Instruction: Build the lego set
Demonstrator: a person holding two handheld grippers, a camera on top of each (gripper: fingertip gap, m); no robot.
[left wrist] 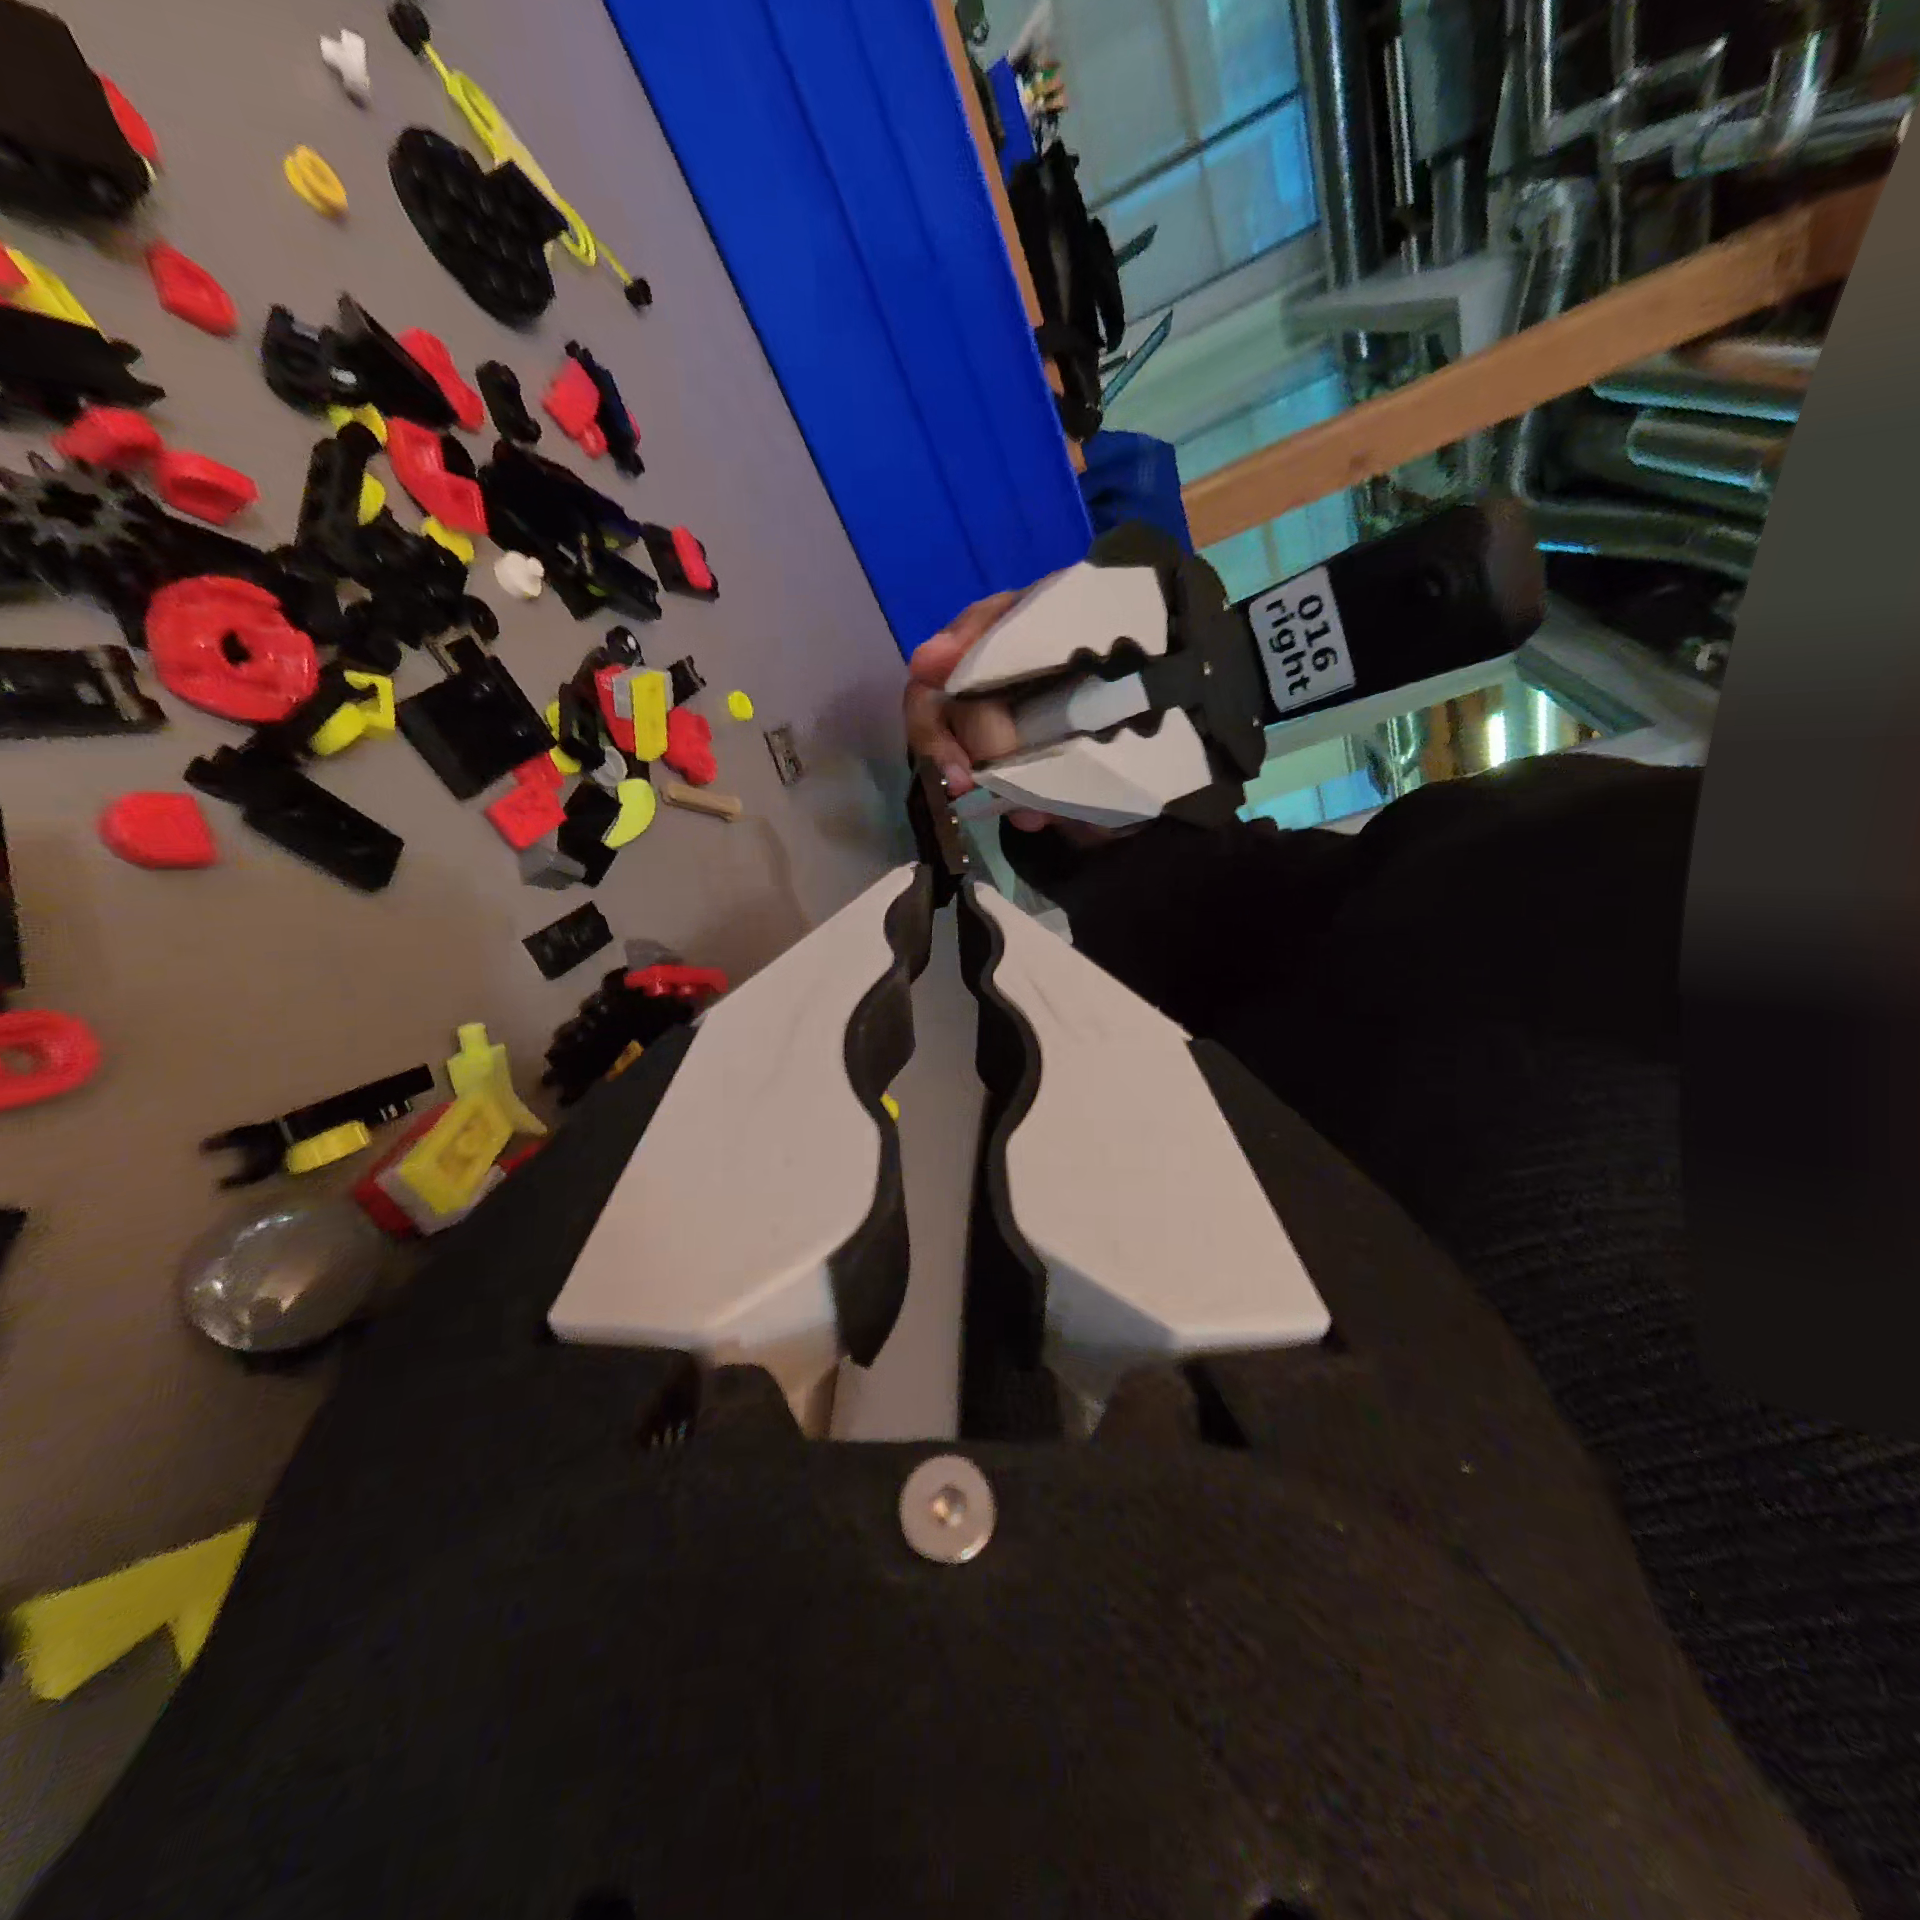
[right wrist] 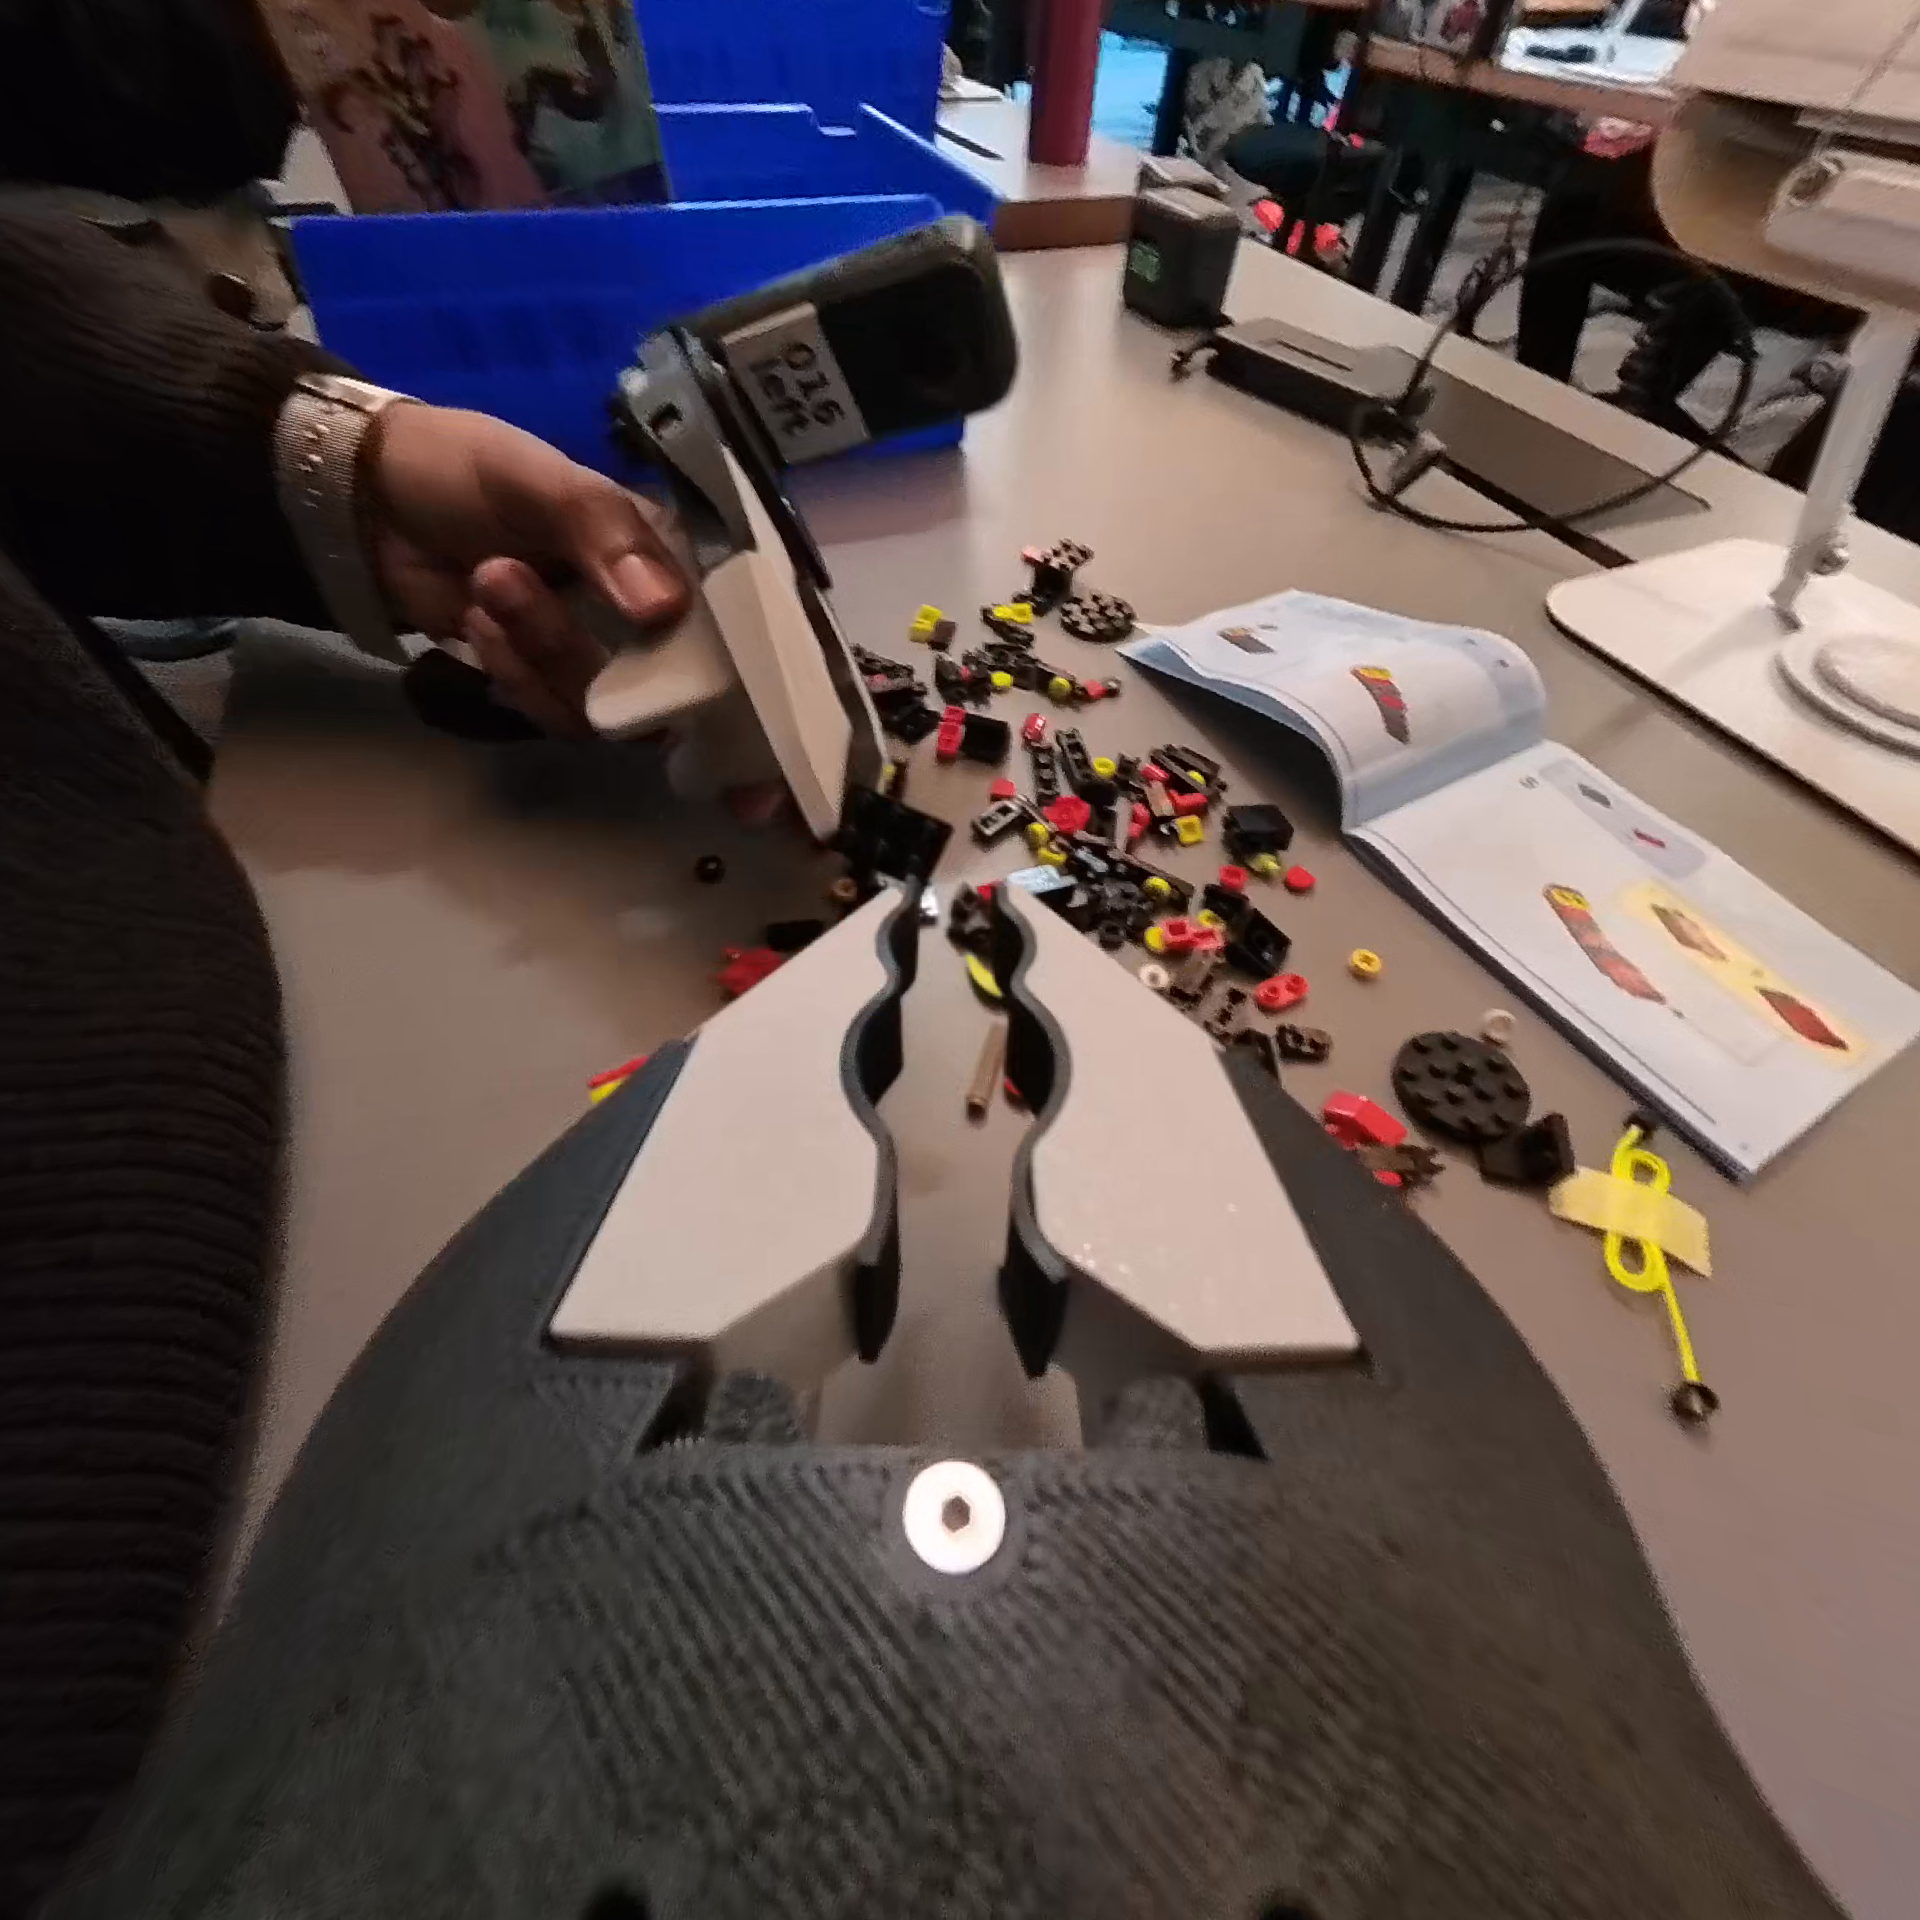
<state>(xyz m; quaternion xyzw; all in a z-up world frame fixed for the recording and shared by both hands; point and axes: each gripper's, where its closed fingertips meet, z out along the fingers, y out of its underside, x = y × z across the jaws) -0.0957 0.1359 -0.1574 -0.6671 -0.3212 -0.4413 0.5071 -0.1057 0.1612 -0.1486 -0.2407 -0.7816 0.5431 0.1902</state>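
Left gripper [left wrist: 940, 894] is pinched shut on a black plate [left wrist: 943, 821] held off the table [right wrist: 468, 987]. Right gripper [right wrist: 956, 914], jaws slightly apart and empty, hovers over the loose pile [right wrist: 1122, 831] mid-table. Looks like part-picking; next it needs the matching brick.

Shared workshop or lab space, not a home. Grey worktable [right wrist: 1195, 499] strewn with loose bricks [right wrist: 1101, 831] beside an open instruction booklet [right wrist: 1475, 831]; blue plastic parts bins [right wrist: 582, 281] at the table edge. Further workbenches [right wrist: 1475, 62], cables [right wrist: 1538, 436], a white lamp stand [right wrist: 1766, 623] behind. Timber beam [left wrist: 1507, 364] and metal ducting [left wrist: 1351, 156] beyond.
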